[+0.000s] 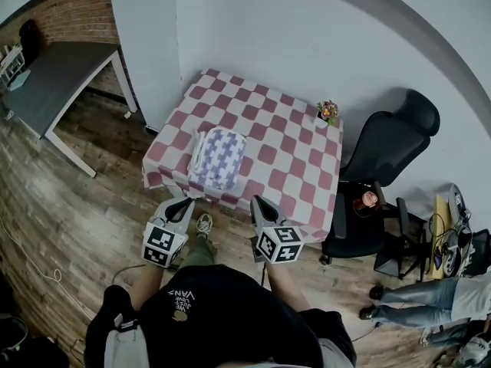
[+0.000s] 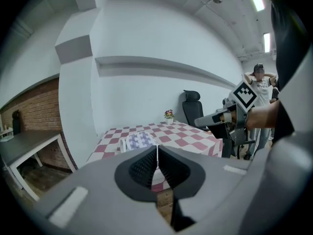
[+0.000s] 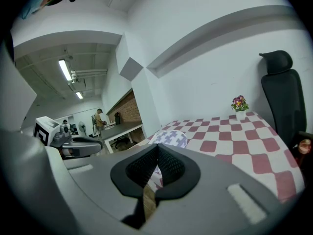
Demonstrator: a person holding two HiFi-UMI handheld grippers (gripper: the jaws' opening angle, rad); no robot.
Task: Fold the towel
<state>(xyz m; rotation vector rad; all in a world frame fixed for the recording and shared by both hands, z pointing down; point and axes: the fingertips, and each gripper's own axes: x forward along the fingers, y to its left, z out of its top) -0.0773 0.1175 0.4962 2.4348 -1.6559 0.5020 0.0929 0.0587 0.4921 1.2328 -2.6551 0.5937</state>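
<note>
While my left gripper [image 1: 186, 202] and my right gripper [image 1: 257, 200] hang side by side over the floor [image 1: 84, 205], short of the table [image 1: 311, 198], both pairs of jaws are clenched tight with nothing between them. The towel [image 1: 219, 158], white with a purple cross pattern, lies as a compact folded bundle on the near left part of the table. It is close to the front edge and well apart from either gripper.

Risks, as I judge them:
(a) If a further fold is wanted, clenched jaws reaching the towel would only push it, rucking the layers or undoing the fold; I would have to release them first.
(b) The towel sits on a loose checked cloth [image 1: 285, 153] that hangs over the table edge. A low pinch could take that cloth with the towel, drag it, and tip the flower pot [image 1: 328, 112] at the far right corner.
(c) Being near the front edge, the towel could slide off onto the floor if pulled toward me.

Setting: a square table under the red-and-white cloth, set against a white wall [image 1: 307, 37], on a wooden plank floor. A black office chair [image 1: 387, 152] stands just right of the table. A grey desk [image 1: 54, 79] and a brick wall [image 1: 77, 14] lie at the far left. A person's legs [image 1: 414, 297] show at the lower right of the head view, well clear of the table.
</note>
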